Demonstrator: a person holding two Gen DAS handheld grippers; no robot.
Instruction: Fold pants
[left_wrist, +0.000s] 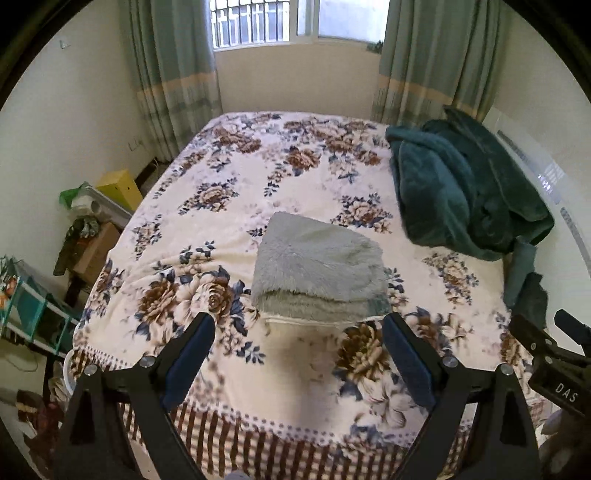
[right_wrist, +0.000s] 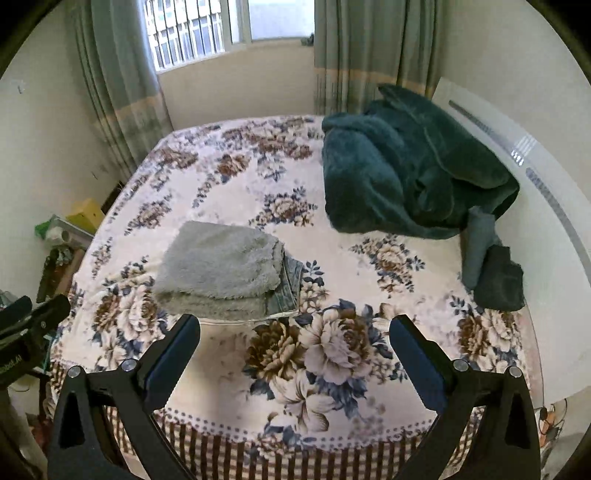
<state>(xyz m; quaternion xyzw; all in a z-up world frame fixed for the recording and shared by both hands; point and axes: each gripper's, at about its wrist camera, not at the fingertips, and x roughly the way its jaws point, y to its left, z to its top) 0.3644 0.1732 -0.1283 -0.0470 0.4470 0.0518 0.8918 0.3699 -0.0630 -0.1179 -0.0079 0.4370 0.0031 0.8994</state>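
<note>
The pants (left_wrist: 317, 269) lie folded into a thick grey fleecy stack on the floral bed cover (left_wrist: 229, 173); in the right wrist view the pants (right_wrist: 221, 269) show a blue denim edge on their right side. My left gripper (left_wrist: 299, 328) is open and empty, held just in front of the stack, above the near part of the bed. My right gripper (right_wrist: 295, 328) is open and empty, to the right of the stack and in front of it. The right gripper's body (left_wrist: 554, 365) shows at the right edge of the left wrist view.
A dark green plush blanket (right_wrist: 413, 173) is heaped at the bed's far right, with small dark folded clothes (right_wrist: 495, 269) beside it. A white headboard (right_wrist: 535, 177) runs along the right. Boxes and clutter (left_wrist: 92, 229) stand left of the bed. Curtains and a window are behind.
</note>
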